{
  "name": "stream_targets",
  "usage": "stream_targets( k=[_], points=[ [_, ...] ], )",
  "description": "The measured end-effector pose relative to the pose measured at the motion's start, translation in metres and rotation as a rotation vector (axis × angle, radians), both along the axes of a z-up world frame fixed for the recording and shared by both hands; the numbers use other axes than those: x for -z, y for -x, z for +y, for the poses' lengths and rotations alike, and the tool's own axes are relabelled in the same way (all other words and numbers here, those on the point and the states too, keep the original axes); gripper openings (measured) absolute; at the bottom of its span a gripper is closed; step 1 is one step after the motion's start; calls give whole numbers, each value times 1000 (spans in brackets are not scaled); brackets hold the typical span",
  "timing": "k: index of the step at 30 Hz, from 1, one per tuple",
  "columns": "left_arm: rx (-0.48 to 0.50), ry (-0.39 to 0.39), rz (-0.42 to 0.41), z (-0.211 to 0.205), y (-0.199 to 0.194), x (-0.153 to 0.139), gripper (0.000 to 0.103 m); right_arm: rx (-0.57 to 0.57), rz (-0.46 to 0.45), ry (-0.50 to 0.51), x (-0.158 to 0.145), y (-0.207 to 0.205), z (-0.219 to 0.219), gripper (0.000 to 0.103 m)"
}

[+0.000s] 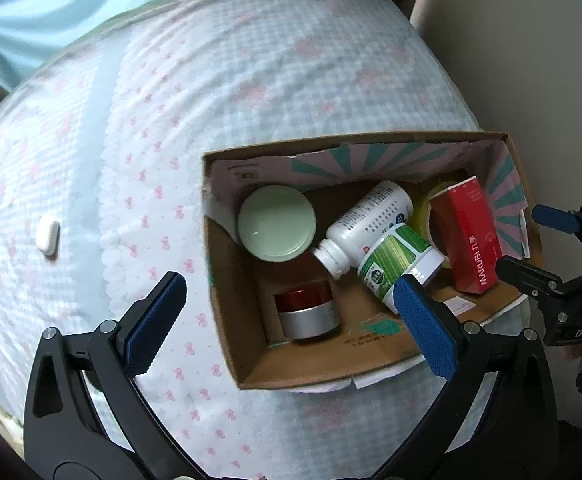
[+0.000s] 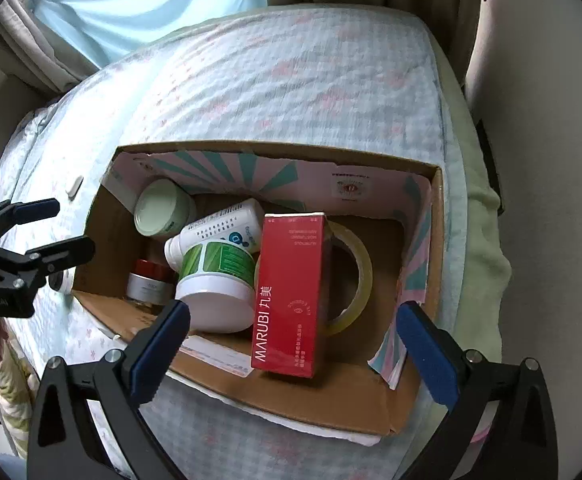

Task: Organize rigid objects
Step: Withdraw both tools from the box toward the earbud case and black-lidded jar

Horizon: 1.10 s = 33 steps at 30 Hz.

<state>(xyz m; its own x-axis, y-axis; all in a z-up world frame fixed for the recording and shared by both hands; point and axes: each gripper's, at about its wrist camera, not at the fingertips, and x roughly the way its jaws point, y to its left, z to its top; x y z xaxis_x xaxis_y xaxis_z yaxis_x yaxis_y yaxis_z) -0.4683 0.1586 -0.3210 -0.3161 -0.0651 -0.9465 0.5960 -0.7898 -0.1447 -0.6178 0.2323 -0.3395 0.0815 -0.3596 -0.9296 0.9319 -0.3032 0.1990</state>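
An open cardboard box (image 1: 247,364) (image 2: 331,404) sits on the bed. Inside lie a red MARUBI carton (image 1: 471,236) (image 2: 291,292), a green-labelled jar (image 1: 399,260) (image 2: 215,276), a white bottle (image 1: 367,220) (image 2: 227,226), a pale green-lidded jar (image 1: 277,228) (image 2: 163,208), a red-and-silver jar (image 1: 309,312) (image 2: 149,280) and a tape roll (image 2: 355,276). My left gripper (image 1: 287,312) is open and empty over the box's near left side. My right gripper (image 2: 291,328) is open and empty over the box's near edge.
A small white oblong object (image 1: 48,236) (image 2: 74,187) lies on the patterned bedcover (image 1: 211,80) left of the box. A wall (image 1: 531,60) runs along the right; curtains (image 2: 139,0) hang behind the bed.
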Motion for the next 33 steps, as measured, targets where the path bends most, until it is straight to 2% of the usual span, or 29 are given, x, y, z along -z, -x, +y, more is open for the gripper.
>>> stream_targets(
  k=[4,11,16,21,26,29,33],
  points=[
    [-27,-19,15,-3,-10,-12,103,13,22,14,-15,-5,0,103],
    [-61,12,48,-9,-33,-47,103,15,59,28,-47,-12,2,103],
    [-74,58,76,-16,-57,-82,103,-5,120,58,-78,-25,2,103],
    [-89,113,121,-26,-87,-116,103,-23,119,84,-103,-41,-5,103],
    [-124,154,150,-41,-127,-142,103,-48,168,125,-132,-77,-15,103],
    [-163,169,168,-56,-160,-155,103,-54,216,140,-151,-103,-21,103],
    [-186,199,177,-82,-211,-166,103,-45,227,179,-174,-145,-28,103]
  ],
)
